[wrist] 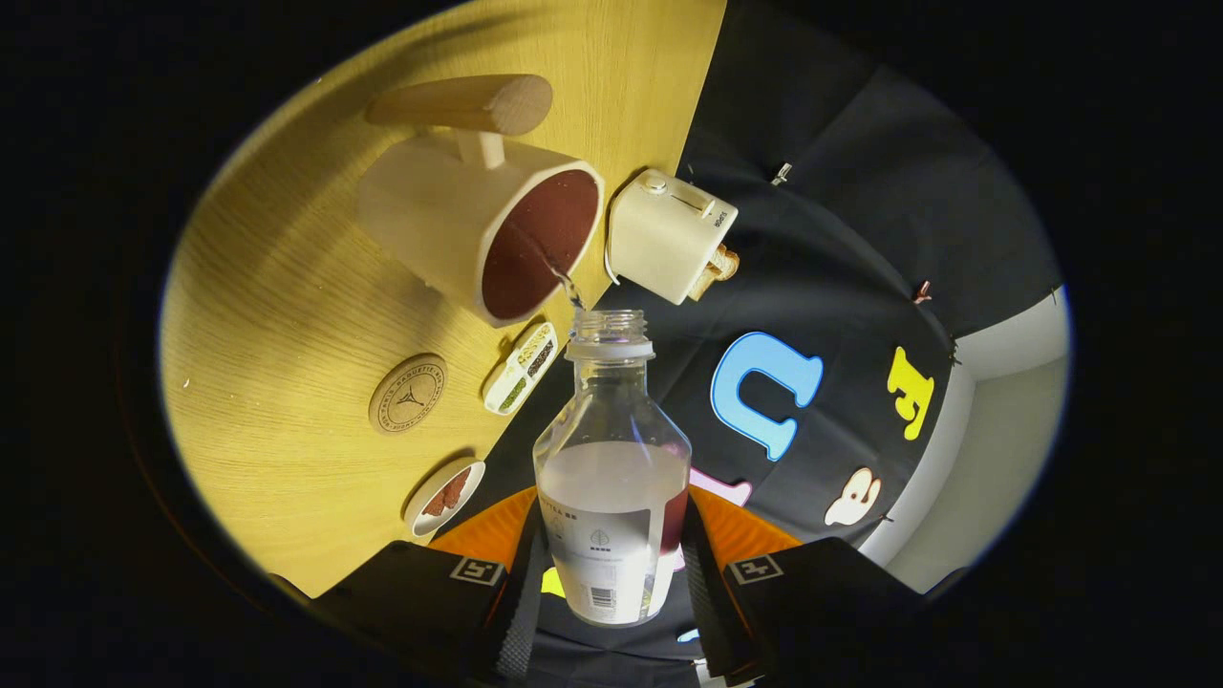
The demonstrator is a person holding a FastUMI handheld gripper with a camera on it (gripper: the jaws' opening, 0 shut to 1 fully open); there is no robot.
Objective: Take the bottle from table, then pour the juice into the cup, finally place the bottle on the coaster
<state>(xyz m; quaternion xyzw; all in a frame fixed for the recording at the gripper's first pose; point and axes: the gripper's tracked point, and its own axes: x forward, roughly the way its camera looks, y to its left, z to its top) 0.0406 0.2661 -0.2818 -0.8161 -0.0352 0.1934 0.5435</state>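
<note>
Claw [611,573] clamps bottle [611,459], juice streaming into cup [487,234].

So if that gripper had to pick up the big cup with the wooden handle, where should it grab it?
Probably by the wooden handle: a round bar standing off the cup wall on a short post, slim enough to fit between two fingers. Come from the handle side, fingers across the bar. The cup's body looks too wide, and it holds dark juice. Right now the gripper is shut on the bottle.

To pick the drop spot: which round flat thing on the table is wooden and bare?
The coaster, beyond the fingers; the small dish nearer them holds food.
</note>
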